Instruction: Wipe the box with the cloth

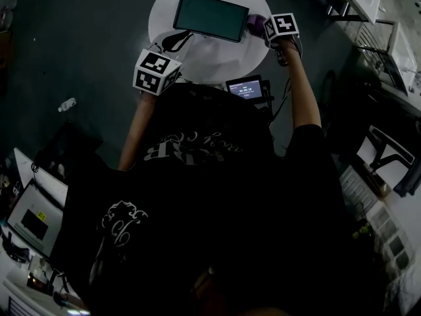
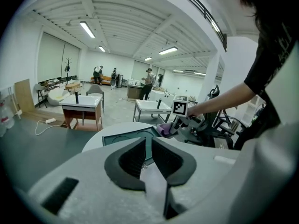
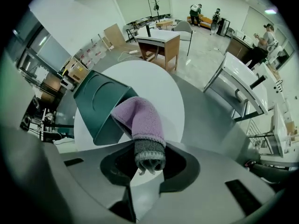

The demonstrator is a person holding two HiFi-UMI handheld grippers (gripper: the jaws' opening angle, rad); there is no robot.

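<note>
Currently, right gripper [image 3: 148, 164] fingers clamped on purple cloth [image 3: 140, 120] at green box [image 3: 96, 106] edge, white round bench [image 3: 163, 90], left gripper [image 2: 148, 157] fingers nearly together, empty.

Ceiling strip lights [image 2: 87, 29] brighten white walls [image 2: 18, 59], a grey floor [image 2: 117, 111] and scattered white-topped desks [image 2: 83, 102].

- A large open lab or workshop hall: a white beamed ceiling with strip lights [image 2: 87, 29] and a white column [image 2: 211, 78].
- Grey floor [image 2: 28, 143] with scattered white-topped desks [image 2: 84, 102] and a coat stand [image 2: 67, 67].
- People [image 2: 148, 77] stand at far workstations.
- An open laptop [image 1: 33, 219] sits on a cluttered bench near the round white tabletop [image 1: 164, 12].
</note>
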